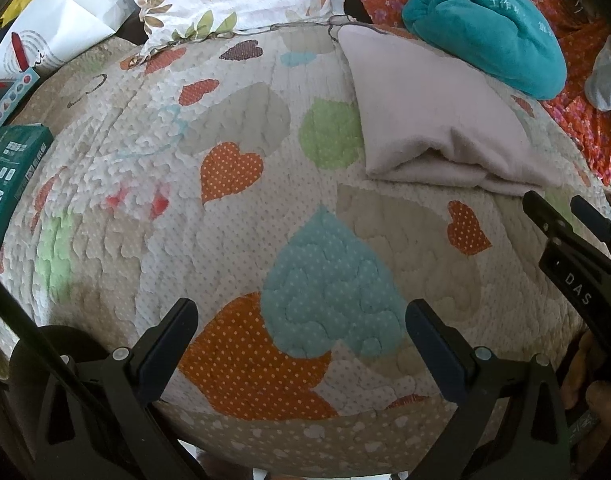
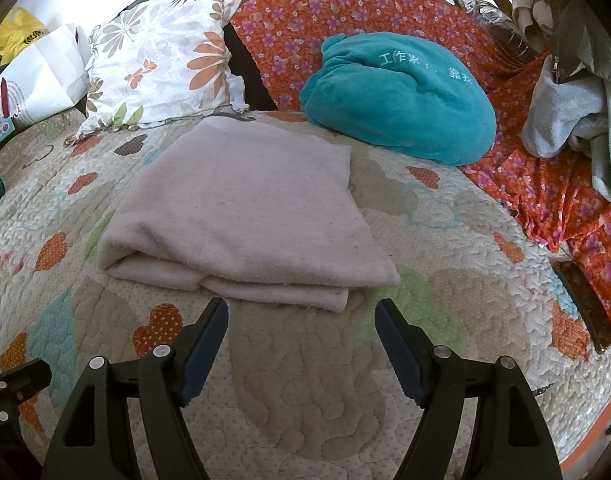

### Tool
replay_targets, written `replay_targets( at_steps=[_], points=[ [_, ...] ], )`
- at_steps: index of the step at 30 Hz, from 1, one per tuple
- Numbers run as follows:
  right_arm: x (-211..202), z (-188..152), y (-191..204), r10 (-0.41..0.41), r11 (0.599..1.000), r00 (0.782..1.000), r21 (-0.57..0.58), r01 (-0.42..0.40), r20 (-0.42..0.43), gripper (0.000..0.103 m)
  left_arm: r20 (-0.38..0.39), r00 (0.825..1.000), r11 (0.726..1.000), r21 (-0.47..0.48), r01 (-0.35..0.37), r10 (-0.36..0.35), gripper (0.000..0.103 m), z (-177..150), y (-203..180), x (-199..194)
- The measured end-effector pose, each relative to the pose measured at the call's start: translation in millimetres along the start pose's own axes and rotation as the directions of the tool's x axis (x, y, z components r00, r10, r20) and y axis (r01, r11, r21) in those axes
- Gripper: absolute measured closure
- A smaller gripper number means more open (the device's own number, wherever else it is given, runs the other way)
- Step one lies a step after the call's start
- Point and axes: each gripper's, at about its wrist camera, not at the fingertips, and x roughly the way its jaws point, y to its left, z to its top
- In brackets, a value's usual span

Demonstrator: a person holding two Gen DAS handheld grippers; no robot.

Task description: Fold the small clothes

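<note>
The pink cloth is lying folded in layers on the quilt just ahead of the right gripper, and both it and the left gripper are hanging released and empty, suggesting this fold is finished.

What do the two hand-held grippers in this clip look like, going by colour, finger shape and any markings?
Both are matte black plastic. The left hand-held gripper has two tapered fingers with dark blue pads, pale round rivets at the pivots and triangular cut-outs in the frame. The right hand-held gripper is built the same; in the left wrist view its body carries white letters "DAS". No cables or sleeves show.
</note>
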Motion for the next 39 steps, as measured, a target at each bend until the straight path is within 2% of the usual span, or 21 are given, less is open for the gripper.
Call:
replay_targets(
  at_steps=[14,18,20,21,22,23,24,26,28,29,31,33,36,39],
  points=[
    [2,-1,0,0.01,1.0,1.0,-0.007,-0.01,-0.009,0.021,-0.032,0.999,1.0,-0.003,0.007,-0.007,0.0,-3,0,6],
    [-16,9,-9,0.023,0.999,0.997,0.036,-0.026,0.074,0.021,-0.055,0.998,1.0,-0.01,0.02,-0.02,0.0,-4,1,13],
    [-21,23,-14,0.07,0.996,0.993,0.054,-0.075,0.096,0.022,-0.06,0.998,1.0,-0.015,0.027,-0.028,0.0,-2,0,16],
    [-18,34,-14,0.11,0.992,0.99,0.053,-0.116,0.093,0.023,-0.059,0.998,0.999,-0.014,0.032,-0.033,0.0,-1,0,16],
    [-13,43,-13,0.152,0.986,0.985,0.053,-0.156,0.085,0.034,-0.054,0.998,0.999,-0.012,0.039,-0.04,0.0,0,0,15],
    [-9,52,-13,0.193,0.979,0.979,0.058,-0.197,0.072,0.05,-0.044,0.998,0.999,-0.008,0.046,-0.046,0.0,1,-1,14],
    [-2,63,-12,0.251,0.964,0.966,0.072,-0.255,0.055,0.055,-0.027,0.998,0.999,0.002,0.051,-0.051,0.0,3,-2,12],
    [17,85,-10,0.423,0.898,0.906,0.123,-0.422,0.014,0.057,0.004,0.999,0.998,0.027,0.051,-0.051,0.0,8,-5,10],
    [45,102,-3,0.599,0.792,0.799,0.185,-0.582,-0.05,0.057,0.037,0.998,0.997,0.057,0.049,-0.051,0.0,16,-8,10],
    [69,108,4,0.711,0.696,0.696,0.238,-0.677,-0.098,0.057,0.051,0.997,0.997,0.066,0.05,-0.054,0.0,20,-9,11],
    [104,113,20,0.794,0.605,0.586,0.296,-0.739,-0.162,0.057,0.078,0.994,0.995,0.065,0.074,-0.079,0.0,30,-8,16],
    [131,116,35,0.8,0.599,0.556,0.295,-0.744,-0.224,0.057,0.096,0.99,0.994,0.057,0.098,-0.103,0.0,38,-7,25],
    [175,134,53,0.812,0.583,0.518,0.314,-0.75,-0.271,0.069,0.097,0.988,0.992,0.058,0.112,-0.117,0.0,46,-4,42],
    [212,172,63,0.821,0.57,0.503,0.334,-0.751,-0.27,0.072,0.111,0.988,0.992,0.078,0.103,-0.112,0.0,46,-3,54]
  ],
)
